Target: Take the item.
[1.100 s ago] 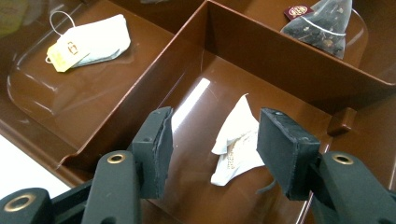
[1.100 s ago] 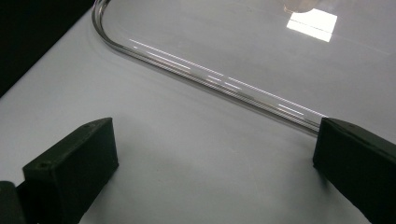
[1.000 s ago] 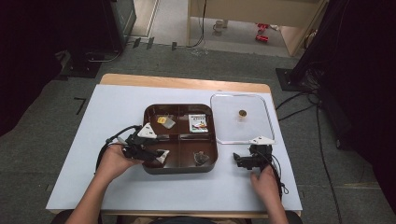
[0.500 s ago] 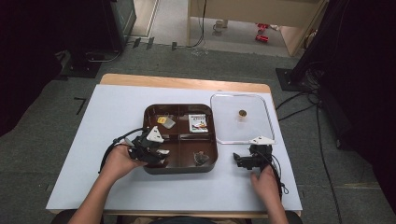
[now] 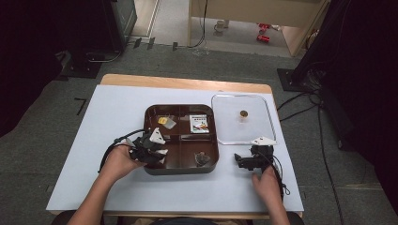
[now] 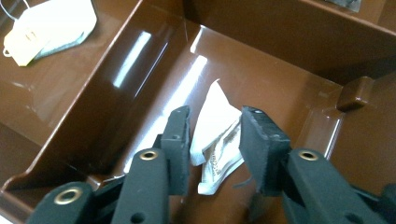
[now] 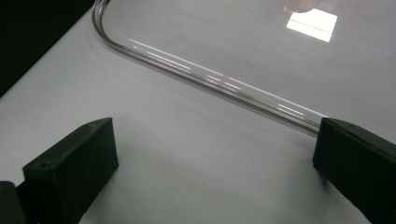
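— Where's the white packet (image 6: 215,140)?
— Lower middle of the left gripper view, in the brown tray (image 6: 261,60)'s near compartment; the left gripper (image 6: 214,135) has just been closing, its fingers (image 6: 180,140) flanking the packet, seemingly not yet pinching.
— The right gripper (image 7: 215,154)?
— Wide open, empty, above the counter (image 7: 187,154) beside the clear lid (image 7: 224,81).

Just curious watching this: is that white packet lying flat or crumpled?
Crumpled. In the left gripper view the white packet lies creased and bent on the floor of the brown tray, between the left gripper jaws.
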